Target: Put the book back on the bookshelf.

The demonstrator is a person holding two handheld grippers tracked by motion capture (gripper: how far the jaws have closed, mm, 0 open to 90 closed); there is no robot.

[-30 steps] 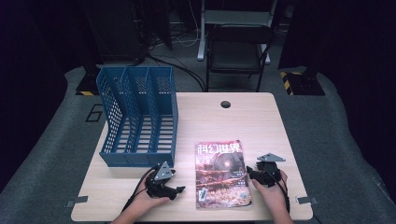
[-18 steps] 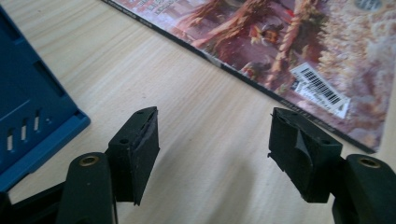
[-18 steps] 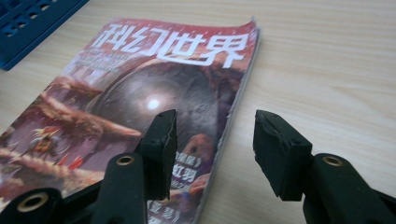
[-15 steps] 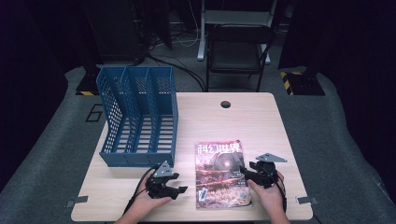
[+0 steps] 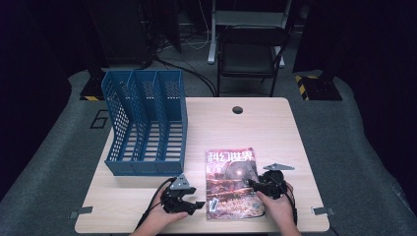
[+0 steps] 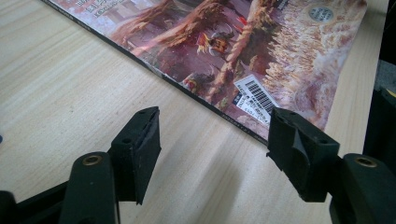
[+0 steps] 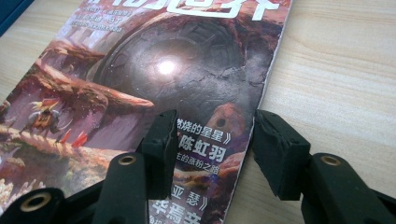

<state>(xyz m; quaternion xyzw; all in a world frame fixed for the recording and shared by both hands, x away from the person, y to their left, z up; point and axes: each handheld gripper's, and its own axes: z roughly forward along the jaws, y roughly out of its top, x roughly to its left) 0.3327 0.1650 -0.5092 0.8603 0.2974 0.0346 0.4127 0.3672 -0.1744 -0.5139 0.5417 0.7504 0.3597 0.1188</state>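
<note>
A magazine (image 5: 231, 182) with a reddish fantasy cover lies flat near the table's front edge. My left gripper (image 5: 198, 204) sits just left of its lower left corner, and its jaws have just been opening. In the left gripper view the jaws (image 6: 215, 140) stand wide over bare wood, with the magazine's spine edge (image 6: 233, 46) just ahead and nothing between them. My right gripper (image 5: 253, 184) is at the magazine's right edge. Its jaws (image 7: 215, 140) have just been closing and straddle that edge, one over the cover (image 7: 163, 70), one over the table, not pressing on it.
A blue three-slot file rack (image 5: 147, 123) stands at the left of the wooden table (image 5: 265, 128), behind my left hand. A cable hole (image 5: 237, 109) sits at the far edge. A black chair (image 5: 251, 49) stands beyond the table.
My left gripper has shifted a little to the right, toward the magazine's corner. The right gripper and the magazine stay where they were.
</note>
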